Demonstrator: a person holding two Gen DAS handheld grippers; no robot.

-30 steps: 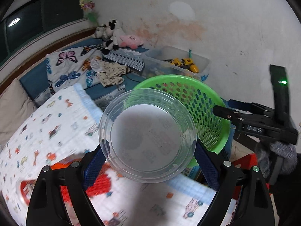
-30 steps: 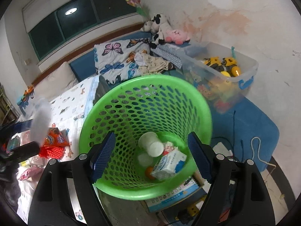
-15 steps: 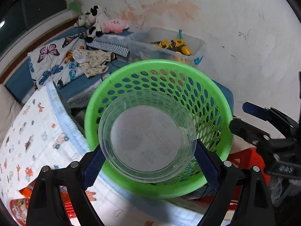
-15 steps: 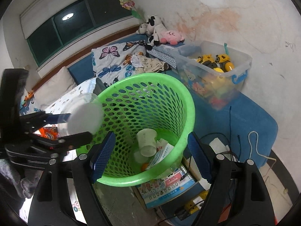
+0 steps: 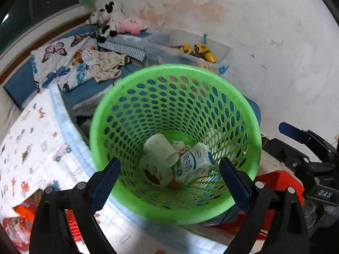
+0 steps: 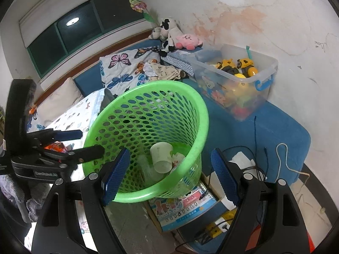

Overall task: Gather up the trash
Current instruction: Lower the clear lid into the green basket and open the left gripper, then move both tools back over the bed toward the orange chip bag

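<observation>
While left gripper (image 5: 169, 180) hangs over green basket (image 5: 252, 148), jaws wide, nothing held; right gripper (image 6: 169, 173) likewise wide, empty; paper cup (image 5: 161, 148), milk carton (image 5: 195, 165) at basket bottom

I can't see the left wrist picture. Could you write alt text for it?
Open, empty tongs hang over a green basket holding a white cup, a milk carton and other trash. A patterned blanket lies to the left, a toy bin against the wall behind, and the other tongs at the right edge.
</observation>
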